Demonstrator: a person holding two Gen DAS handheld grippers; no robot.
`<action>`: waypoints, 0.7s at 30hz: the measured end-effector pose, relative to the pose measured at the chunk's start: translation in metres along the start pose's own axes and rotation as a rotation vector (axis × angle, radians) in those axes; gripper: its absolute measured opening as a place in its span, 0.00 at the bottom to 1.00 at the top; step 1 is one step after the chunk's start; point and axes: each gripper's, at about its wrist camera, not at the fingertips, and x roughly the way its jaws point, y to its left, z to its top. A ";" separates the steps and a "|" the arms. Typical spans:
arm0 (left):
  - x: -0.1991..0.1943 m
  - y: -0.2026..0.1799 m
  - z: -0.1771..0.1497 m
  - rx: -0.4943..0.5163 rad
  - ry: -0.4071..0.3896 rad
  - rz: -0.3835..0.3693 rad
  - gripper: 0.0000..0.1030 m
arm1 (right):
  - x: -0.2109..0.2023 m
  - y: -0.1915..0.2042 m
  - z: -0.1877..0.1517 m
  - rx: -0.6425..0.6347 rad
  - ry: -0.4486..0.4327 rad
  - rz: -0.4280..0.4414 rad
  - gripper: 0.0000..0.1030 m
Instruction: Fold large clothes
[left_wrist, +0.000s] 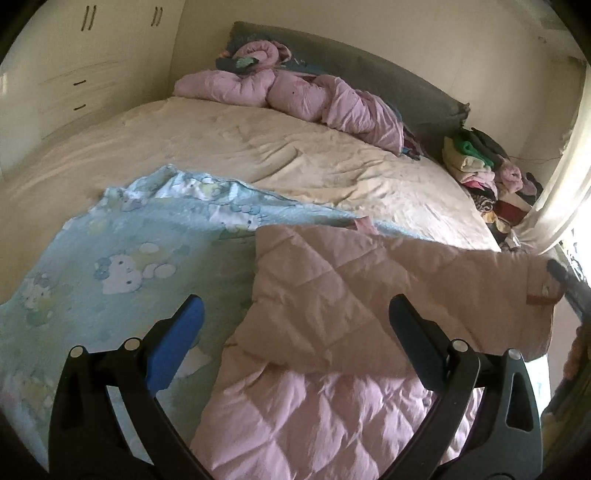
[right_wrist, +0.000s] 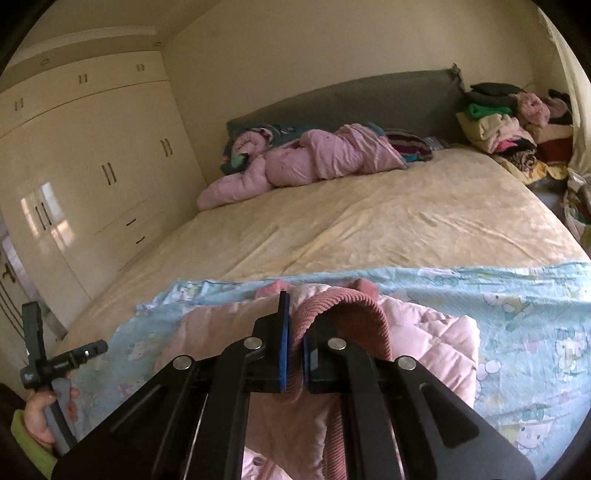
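Observation:
A pink quilted jacket (left_wrist: 332, 314) lies on a light blue cartoon-print sheet (left_wrist: 122, 254) at the near edge of the bed. One part of it is lifted and stretched to the right. My left gripper (left_wrist: 295, 314) is open and empty just above the jacket. My right gripper (right_wrist: 293, 325) is shut on the jacket's ribbed dusty-pink cuff (right_wrist: 343, 310) and holds it up over the jacket (right_wrist: 436, 332). The left gripper's handle, in a hand, shows at the lower left of the right wrist view (right_wrist: 55, 369).
The bed has a cream cover (left_wrist: 258, 147). A bundled pink duvet (left_wrist: 295, 96) lies by the grey headboard (right_wrist: 351, 96). A pile of folded clothes (left_wrist: 480, 162) stands to the right of the bed. A cream wardrobe (right_wrist: 92, 166) fills the left wall.

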 end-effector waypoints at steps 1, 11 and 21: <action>0.005 -0.001 0.003 -0.005 0.011 -0.013 0.91 | 0.002 -0.004 -0.001 0.004 0.002 -0.009 0.05; 0.046 -0.015 0.003 0.039 0.045 -0.037 0.91 | 0.019 -0.025 -0.013 0.013 0.030 -0.093 0.05; 0.088 -0.034 -0.022 0.127 0.145 -0.044 0.91 | 0.034 -0.039 -0.028 0.041 0.085 -0.127 0.05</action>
